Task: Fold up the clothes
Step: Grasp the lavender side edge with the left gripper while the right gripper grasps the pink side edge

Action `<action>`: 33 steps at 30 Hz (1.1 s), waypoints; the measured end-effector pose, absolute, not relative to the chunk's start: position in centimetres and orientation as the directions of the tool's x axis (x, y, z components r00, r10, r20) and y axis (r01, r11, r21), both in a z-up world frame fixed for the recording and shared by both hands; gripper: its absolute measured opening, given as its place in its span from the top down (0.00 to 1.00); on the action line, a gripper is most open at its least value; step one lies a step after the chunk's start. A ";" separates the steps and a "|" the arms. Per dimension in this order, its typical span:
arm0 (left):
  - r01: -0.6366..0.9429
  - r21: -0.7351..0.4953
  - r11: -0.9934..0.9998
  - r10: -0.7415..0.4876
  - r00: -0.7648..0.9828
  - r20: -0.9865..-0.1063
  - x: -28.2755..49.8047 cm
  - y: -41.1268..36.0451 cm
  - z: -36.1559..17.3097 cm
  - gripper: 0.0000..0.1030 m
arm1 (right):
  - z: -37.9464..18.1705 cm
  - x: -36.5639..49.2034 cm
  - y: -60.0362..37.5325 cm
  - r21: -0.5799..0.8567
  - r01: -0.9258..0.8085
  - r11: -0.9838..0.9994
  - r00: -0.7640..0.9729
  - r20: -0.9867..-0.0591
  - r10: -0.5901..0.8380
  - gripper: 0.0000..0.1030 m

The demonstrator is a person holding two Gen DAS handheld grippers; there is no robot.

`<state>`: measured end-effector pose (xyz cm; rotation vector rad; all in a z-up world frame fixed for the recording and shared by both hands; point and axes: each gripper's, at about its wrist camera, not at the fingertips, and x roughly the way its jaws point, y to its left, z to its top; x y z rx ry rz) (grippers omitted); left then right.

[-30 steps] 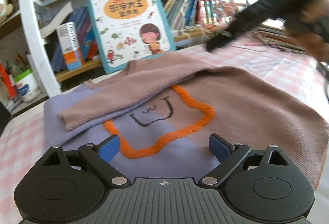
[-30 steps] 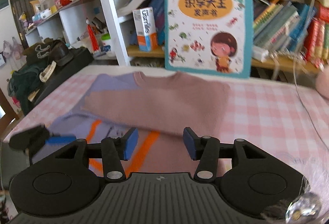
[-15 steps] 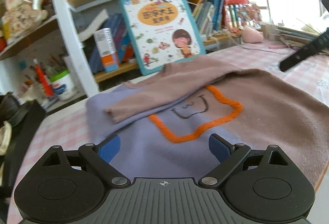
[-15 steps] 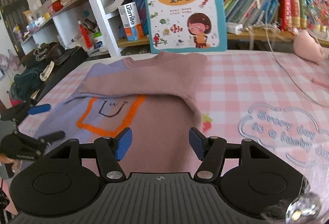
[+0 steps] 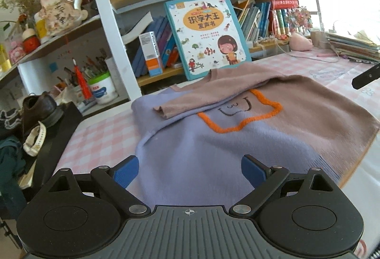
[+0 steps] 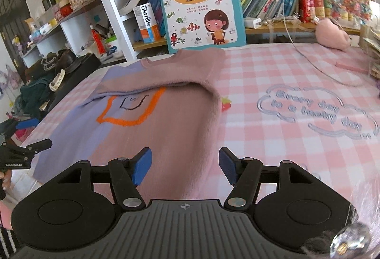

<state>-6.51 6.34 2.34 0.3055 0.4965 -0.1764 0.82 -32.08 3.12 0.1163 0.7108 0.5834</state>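
While fuzzy, the knit sweater (image 5: 237, 140) bears a raised orange outline (image 5: 239, 116).

Sweater (image 6: 171, 116) lies flat on the table (image 6: 273, 83), one sleeve (image 5: 213, 92) folded across its chest. Picture book (image 6: 200, 3) stands upright just behind the sweater's collar, leaning on the bookshelf (image 6: 285, 28). Plush toy (image 6: 332, 35) sits well right of the sweater. Both grippers sit at the sweater's near hem: left gripper (image 5: 190, 174), right gripper (image 6: 185, 168).

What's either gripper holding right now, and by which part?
Nothing. The left gripper and right gripper are both open above the sweater, pads clear of it.
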 end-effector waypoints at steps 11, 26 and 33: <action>0.114 0.128 0.985 -0.030 0.848 -0.529 -8.2 9.6 1.1 0.08 | 0.2 -1.3 -32.3 0.397 -0.419 0.816 0.573 -0.581 0.577 0.44; 0.006 -0.212 0.977 -0.127 0.817 -0.562 -7.6 13.5 -0.7 0.61 | -0.8 -1.2 -33.1 0.448 -0.373 0.812 0.597 -0.555 0.580 0.81; 0.041 -0.329 0.944 -0.210 0.842 -0.497 -7.5 13.1 -0.3 0.92 | -0.8 -1.2 -33.2 0.491 -0.373 0.787 0.614 -0.505 0.606 0.91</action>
